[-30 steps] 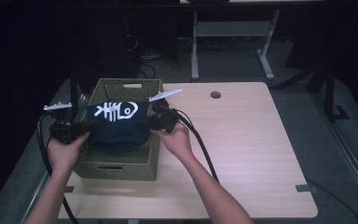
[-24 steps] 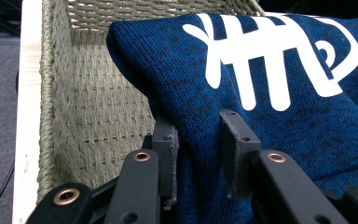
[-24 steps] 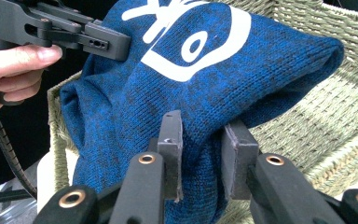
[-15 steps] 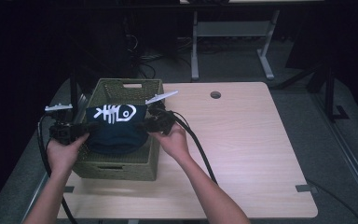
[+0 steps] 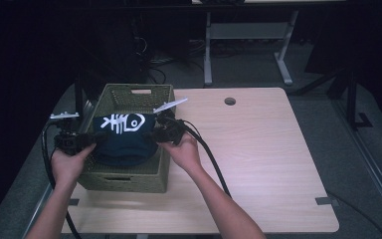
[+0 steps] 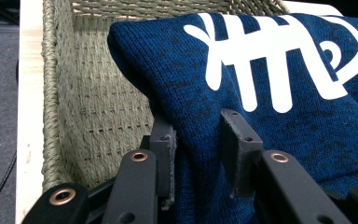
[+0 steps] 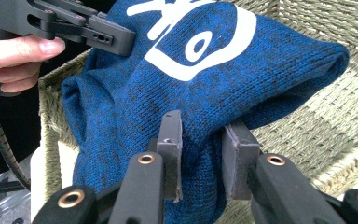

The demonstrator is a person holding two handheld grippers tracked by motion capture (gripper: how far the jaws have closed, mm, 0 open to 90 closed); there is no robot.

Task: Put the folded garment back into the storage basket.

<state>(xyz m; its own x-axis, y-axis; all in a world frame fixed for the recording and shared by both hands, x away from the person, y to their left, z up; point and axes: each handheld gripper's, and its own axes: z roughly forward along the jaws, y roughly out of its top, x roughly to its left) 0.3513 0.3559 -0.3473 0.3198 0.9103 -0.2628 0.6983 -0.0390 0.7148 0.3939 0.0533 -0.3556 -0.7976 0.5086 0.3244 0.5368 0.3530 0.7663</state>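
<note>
Woven olive-green basket [image 5: 124,175] sits at the left of my pale wood-grain table [image 5: 258,164] in the high view; a round cable hole [image 5: 230,101] lies well apart to its right, and grey floor with metal desk legs [image 5: 208,55] fills the dark room behind. Over the basket I hold a folded navy knit sweater [image 5: 124,142] bearing a white fish-skeleton print, my left gripper [image 5: 82,141] pinching its left edge and my right gripper [image 5: 160,133] its right edge, black cables trailing from both.

Left gripper view: the basket's woven wall [image 6: 93,112] stands just beside the jaws; the table edge shows pale at far left. Both pads are pressed together on a fold of the sweater [image 6: 270,140], with the cloth bunched between them.

Right gripper view: basket rim [image 7: 326,121] lies below and behind. The jaws are clamped on the sweater's [image 7: 223,79] near edge; opposite, my left hand [image 7: 14,60] and left gripper [image 7: 107,37] grip the far edge.
</note>
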